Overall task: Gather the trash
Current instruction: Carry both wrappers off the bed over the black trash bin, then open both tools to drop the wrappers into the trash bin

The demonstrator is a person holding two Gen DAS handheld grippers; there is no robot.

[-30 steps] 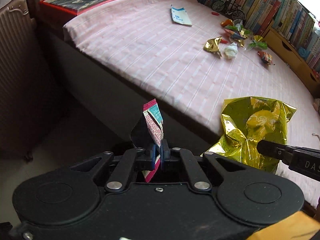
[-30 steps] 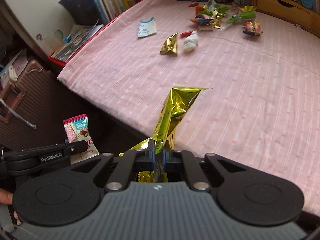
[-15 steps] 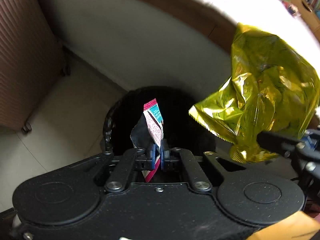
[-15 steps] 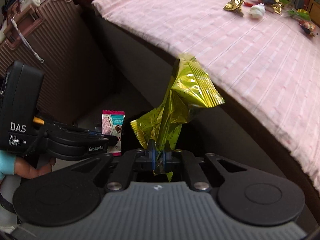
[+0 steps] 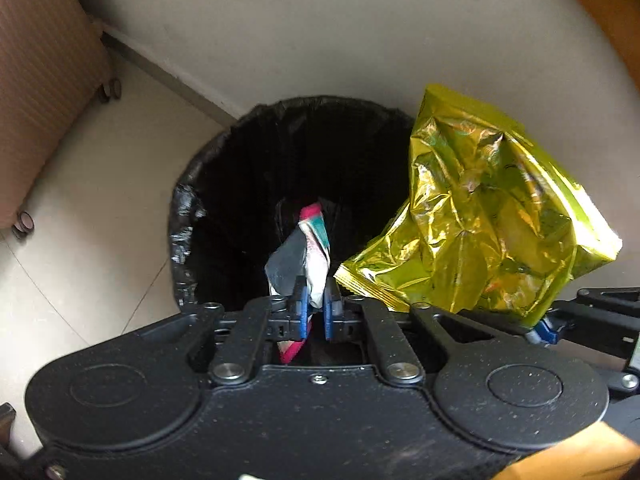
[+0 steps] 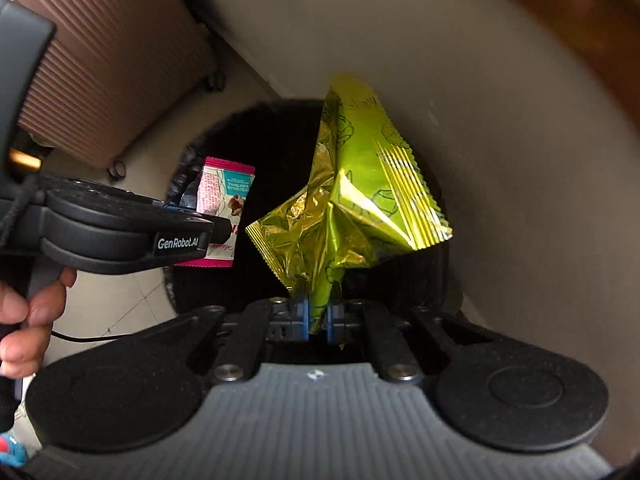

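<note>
A: Where are we w/ the trash?

B: Both bits sit over the bin (image 5: 224, 184), black liner, mouth facing up. Left tool (image 5: 315, 304) has its pads on the small pink-and-teal wrapper (image 5: 316, 240), and the jaws are just starting to part. Right tool (image 6: 318, 316) is the same story on the gold foil bag (image 6: 348, 204): pinched at its bottom corner, jaws beginning to ease off.

A: So it's the drop. How to do it clean?

B: Small wrapper hangs right over the dark middle of the opening, so that one should fall straight in. I'd open fully and not flick the wrist, it's light and could flutter. The foil bag is the fussy one. It's wide and crinkled, and in the left wrist view it leans out toward the bin's right rim. I'd bring it a bit more to centre, or point it corner-first, before letting go.

A: Could they snag on each other?

B: The two tools are near each other, left tool's arm crossing just beside the bag in the right wrist view. Letting the wrapper go first, then the bag, seems safer to me.

A: Anything else about?

B: Brown ribbed suitcase (image 5: 44, 92) on wheels off to the left on the tiled floor (image 5: 92, 216), well apart from the bin. Pale wall or panel (image 5: 320, 28) close behind the bin, so no room to overshoot. A hand (image 6: 28, 320) grips the left tool's handle. Can't see inside the bin, too dark, so idk how full it is.
</note>
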